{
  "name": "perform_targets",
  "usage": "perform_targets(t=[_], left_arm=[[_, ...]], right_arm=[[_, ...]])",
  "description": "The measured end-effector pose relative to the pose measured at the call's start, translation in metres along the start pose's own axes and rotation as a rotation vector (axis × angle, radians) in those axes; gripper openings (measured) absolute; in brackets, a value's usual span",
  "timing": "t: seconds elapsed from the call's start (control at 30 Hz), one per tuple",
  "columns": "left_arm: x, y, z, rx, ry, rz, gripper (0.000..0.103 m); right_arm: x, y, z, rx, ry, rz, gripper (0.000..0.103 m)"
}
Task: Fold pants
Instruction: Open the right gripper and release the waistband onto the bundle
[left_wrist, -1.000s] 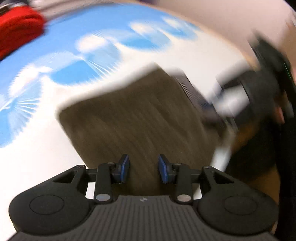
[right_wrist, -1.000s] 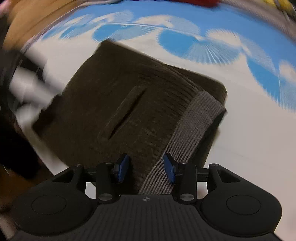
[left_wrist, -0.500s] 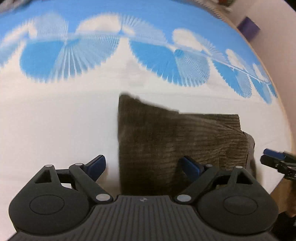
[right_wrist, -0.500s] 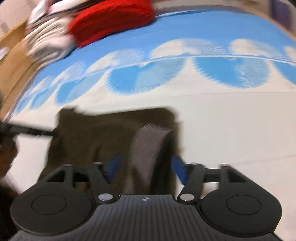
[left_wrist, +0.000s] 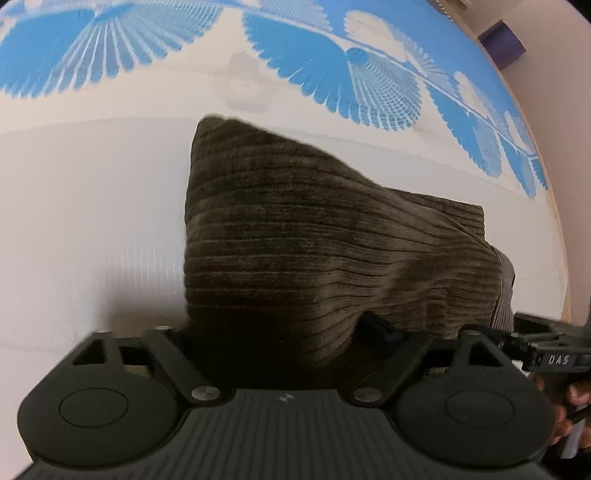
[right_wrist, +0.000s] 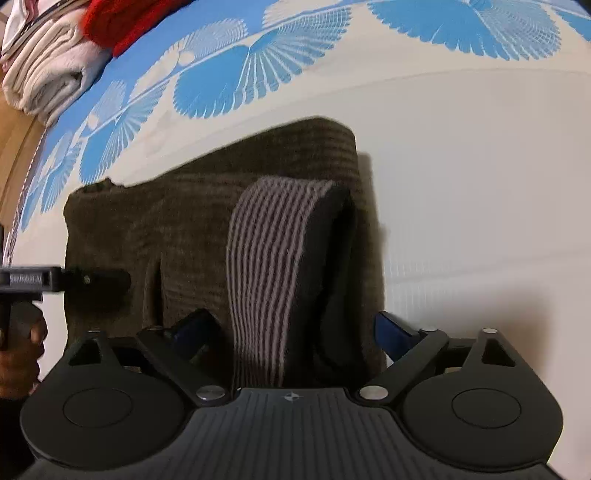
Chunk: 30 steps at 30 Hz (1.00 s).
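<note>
On the bed, atop a white sheet (left_wrist: 92, 206) printed with blue fan shapes, the brown corduroy pants (left_wrist: 314, 236) lay folded into a thick, compact bundle. From the left wrist camera the bundle filled the middle and ran off toward four o'clock, where its striped waistband (left_wrist: 504, 295) just showed at the edge.

The left gripper (left_wrist: 284, 332) pointed down over the near end of the bundle. Its jaws had just been closing a little from a wider spread, yet they stood well apart, the fabric lying between them. The right-hand finger (left_wrist: 380, 326) sat against or just over the corduroy; the left-hand one was mostly hidden behind the cloth at nine o'clock, so I could not tell if it touched. It looked let go, not clenched.

From the right wrist camera the waistband (right_wrist: 273, 258) stood up as a grey-striped loop at the centre, with the corduroy (right_wrist: 166, 221) spreading toward ten o'clock. The right gripper (right_wrist: 295, 328) had just been opening and its blue fingers (right_wrist: 393, 328) were splayed wide either side of the waistband, clear of it, grasping nothing.

At nine o'clock in that view the other gripper's tip rested at the bundle's far edge. A stack of pale folded laundry (right_wrist: 44, 74) and something red (right_wrist: 125, 22) sat at eleven o'clock.
</note>
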<state>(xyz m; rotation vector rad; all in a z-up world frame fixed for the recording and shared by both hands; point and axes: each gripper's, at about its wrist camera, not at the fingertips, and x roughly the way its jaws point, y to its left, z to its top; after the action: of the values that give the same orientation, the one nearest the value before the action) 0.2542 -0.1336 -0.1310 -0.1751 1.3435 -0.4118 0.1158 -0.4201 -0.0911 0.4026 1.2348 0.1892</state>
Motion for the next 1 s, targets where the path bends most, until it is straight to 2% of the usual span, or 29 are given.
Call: perform_targets(t=[0.03,0.07,0.1,0.17,0.23,0.33,0.37,0.4,0.47,0.53,0.57,0.63,0.67,0.77,0.8,0.83,0.87,0.9,0.93,1.0], left_arm=[[-0.006,-0.005,0.001,0.031,-0.016,0.013,0.071],[-0.015,-0.009,0.003,0.05,-0.037,0.014,0.057],[-0.025,-0.014,0.005,0.075,-0.065,0.014,0.051],[-0.049,-0.025,0.009,0.154,-0.17,0.043,0.047],[-0.069,-0.025,0.017,0.157,-0.263,0.05,0.047],[-0.096,-0.016,0.03,0.122,-0.399,0.062,0.05],[-0.102,-0.012,0.033,0.099,-0.43,0.066,0.056],[-0.106,-0.007,0.036,0.074,-0.446,0.08,0.068],[-0.115,0.001,0.04,0.027,-0.49,0.155,0.072],[-0.121,0.006,0.039,0.024,-0.529,0.195,0.072],[-0.123,0.007,0.039,0.034,-0.521,0.192,0.072],[-0.122,0.007,0.036,0.071,-0.494,0.159,0.07],[-0.12,0.005,0.033,0.102,-0.484,0.149,0.069],[-0.106,-0.003,0.029,0.194,-0.416,0.146,0.061],[-0.098,-0.004,0.023,0.216,-0.374,0.145,0.061],[-0.084,-0.006,0.021,0.243,-0.297,0.156,0.06],[-0.065,-0.007,0.017,0.273,-0.185,0.186,0.058],[-0.053,-0.008,0.011,0.304,-0.142,0.231,0.058],[-0.048,-0.011,0.006,0.333,-0.146,0.263,0.059],[-0.056,-0.017,0.003,0.336,-0.18,0.257,0.059]], right_arm=[[-0.001,0.006,0.003,-0.015,-0.011,-0.005,0.078],[-0.005,0.011,0.005,-0.03,-0.025,-0.008,0.067],[-0.01,0.015,0.007,-0.041,-0.044,-0.011,0.062],[-0.026,0.019,0.014,-0.039,-0.119,0.019,0.048],[-0.038,0.023,0.025,-0.025,-0.209,0.085,0.047],[-0.054,0.038,0.035,-0.076,-0.351,0.124,0.047],[-0.058,0.044,0.038,-0.09,-0.398,0.137,0.048],[-0.06,0.05,0.042,-0.1,-0.438,0.144,0.049],[-0.058,0.058,0.052,-0.102,-0.473,0.116,0.059],[-0.049,0.066,0.063,-0.099,-0.47,-0.017,0.064],[-0.048,0.067,0.067,-0.081,-0.501,-0.109,0.064],[-0.048,0.066,0.07,-0.048,-0.541,-0.203,0.064],[-0.049,0.064,0.072,-0.034,-0.548,-0.209,0.064],[-0.047,0.07,0.072,-0.058,-0.541,-0.138,0.064],[-0.043,0.078,0.072,-0.092,-0.527,-0.119,0.064],[-0.038,0.082,0.071,-0.122,-0.503,-0.1,0.064],[-0.029,0.085,0.071,-0.149,-0.449,-0.08,0.064],[-0.022,0.084,0.068,-0.162,-0.381,-0.074,0.064],[-0.006,0.084,0.068,-0.163,-0.288,-0.095,0.064],[0.021,0.071,0.063,-0.123,-0.129,-0.188,0.07]])
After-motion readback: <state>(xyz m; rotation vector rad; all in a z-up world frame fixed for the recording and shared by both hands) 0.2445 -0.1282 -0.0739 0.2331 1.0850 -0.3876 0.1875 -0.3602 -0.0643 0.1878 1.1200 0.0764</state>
